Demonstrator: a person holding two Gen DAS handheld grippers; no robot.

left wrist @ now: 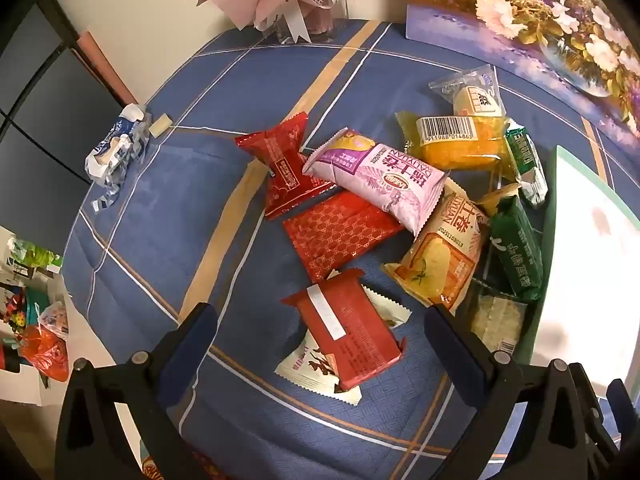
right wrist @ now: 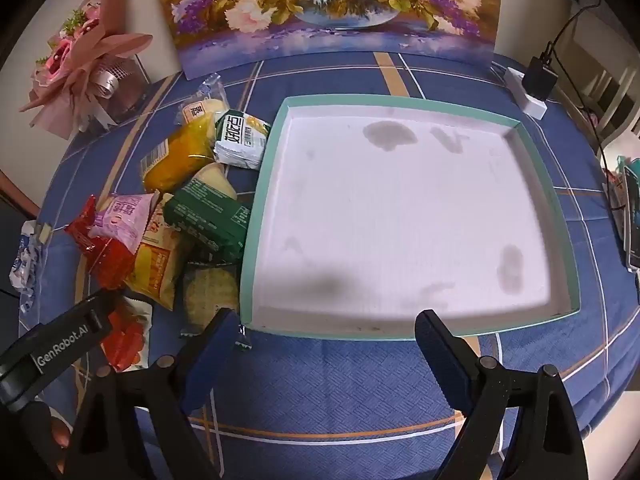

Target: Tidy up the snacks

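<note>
Blue plaid cloth [right wrist: 340, 392] covers the table. Nearest, the left gripper [left wrist: 320, 320] hangs wide open and empty over a red packet [left wrist: 352, 328], apparently lined up to pick it. The right gripper [right wrist: 324, 332], also spread and empty, hovers at the near rim of the teal-edged tray [right wrist: 256, 216], which holds nothing yet. Beyond, the snack pile [left wrist: 420, 200] lies just beside the tray, within easy reach. A flower painting [right wrist: 328, 4] stands at the back.

White packet [left wrist: 316, 364] half under red packet [left wrist: 352, 332], print perhaps unreadable
</note>
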